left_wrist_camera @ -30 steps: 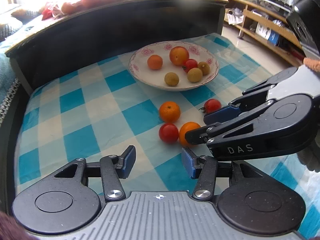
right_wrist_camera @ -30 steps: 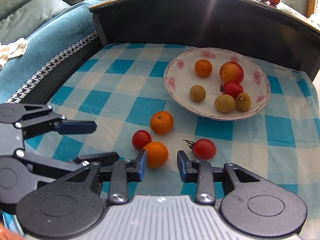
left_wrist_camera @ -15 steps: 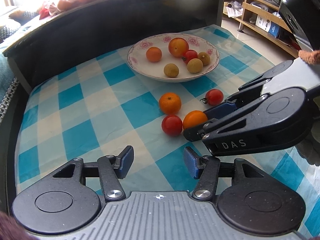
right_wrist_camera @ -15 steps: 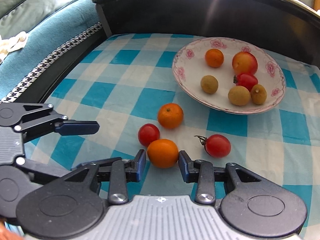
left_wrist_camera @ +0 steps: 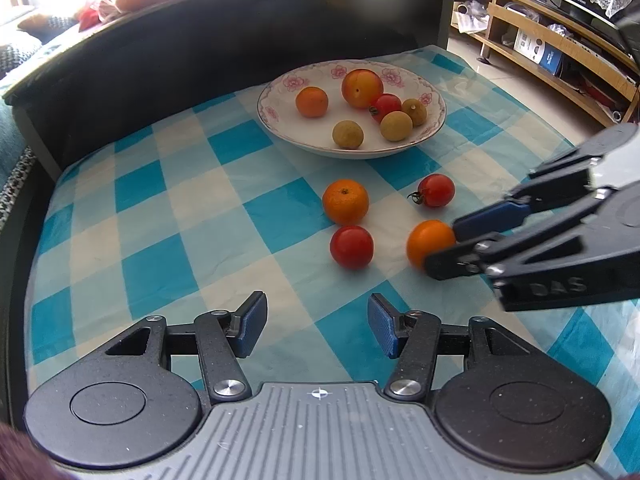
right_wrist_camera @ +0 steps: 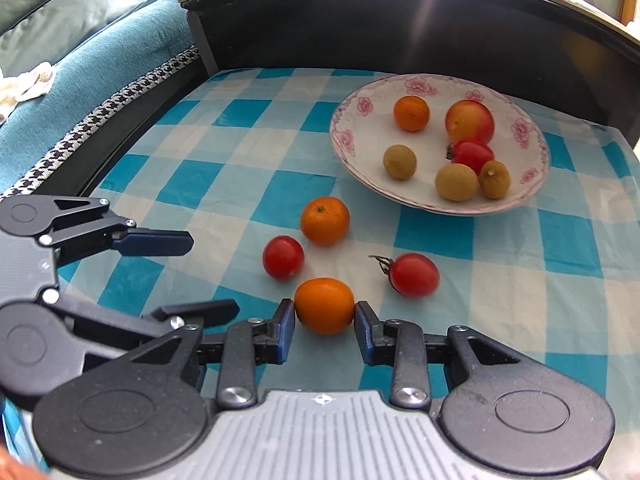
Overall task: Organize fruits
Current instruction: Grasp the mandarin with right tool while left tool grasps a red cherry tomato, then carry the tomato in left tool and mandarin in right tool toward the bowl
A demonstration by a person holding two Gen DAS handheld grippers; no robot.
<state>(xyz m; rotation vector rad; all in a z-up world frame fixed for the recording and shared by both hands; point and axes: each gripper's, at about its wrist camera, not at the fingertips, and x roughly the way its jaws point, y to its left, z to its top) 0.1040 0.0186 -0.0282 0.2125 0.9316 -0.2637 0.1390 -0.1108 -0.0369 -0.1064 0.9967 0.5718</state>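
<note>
The right gripper (right_wrist_camera: 325, 318) is closing its jaws on an orange (right_wrist_camera: 324, 305) lying on the cloth (right_wrist_camera: 248, 152). The left gripper (left_wrist_camera: 317, 322) is hanging half open, empty. Loose beside the plate (right_wrist_camera: 532, 184): two oranges, two tomatoes. On it: six fruits.

A: Where do the fruits lie?
B: Six lie in the plate (right_wrist_camera: 532, 184). Before it, on the cloth (right_wrist_camera: 224, 184), four more; the nearest orange (right_wrist_camera: 324, 306) sits between the right gripper (right_wrist_camera: 324, 330) fingers, probably touching.
</note>
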